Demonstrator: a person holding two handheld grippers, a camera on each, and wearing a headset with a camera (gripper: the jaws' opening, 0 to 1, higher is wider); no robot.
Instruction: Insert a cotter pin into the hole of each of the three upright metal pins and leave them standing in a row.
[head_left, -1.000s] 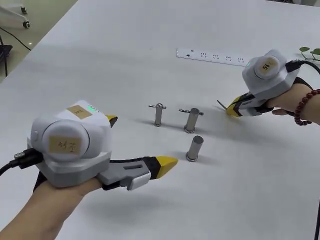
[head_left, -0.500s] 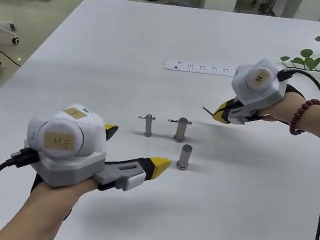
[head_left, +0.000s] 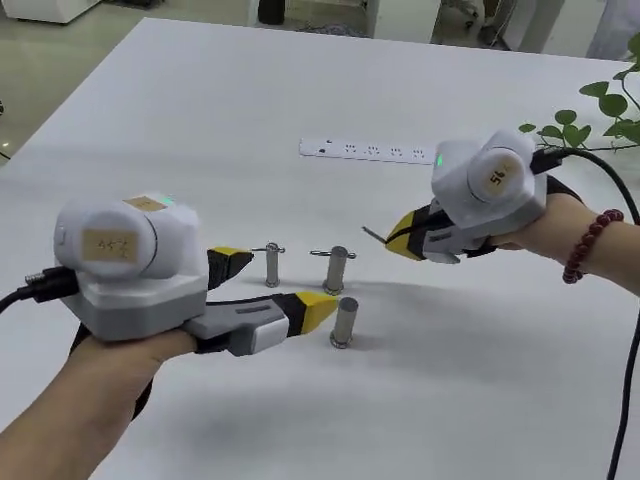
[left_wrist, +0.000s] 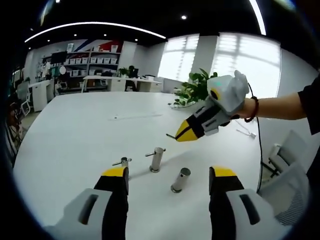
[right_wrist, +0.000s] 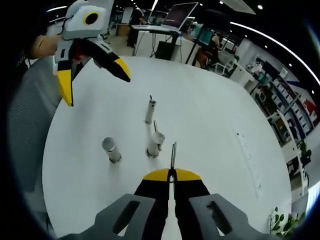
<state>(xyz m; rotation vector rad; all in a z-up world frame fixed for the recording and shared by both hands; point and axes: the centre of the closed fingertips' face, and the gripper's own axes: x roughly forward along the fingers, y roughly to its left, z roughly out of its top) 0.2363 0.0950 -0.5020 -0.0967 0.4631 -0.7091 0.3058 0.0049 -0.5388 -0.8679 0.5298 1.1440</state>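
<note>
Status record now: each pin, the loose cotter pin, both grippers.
left pin: upright, first cotter through its hole
middle pin: upright, second cotter through its hole
near pin: upright, no cotter, stands nearer than the other two
right gripper: jaws shut on third cotter, held above the table
left gripper: jaws open, holding nothing, by the pins
left to do: one insertion

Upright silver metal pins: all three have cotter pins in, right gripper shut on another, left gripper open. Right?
Only two do. The head view shows the nearest silver metal pin bare; the far two pins carry cotter pins. Right gripper shut on a thin cotter pin, left gripper open: correct.
</note>
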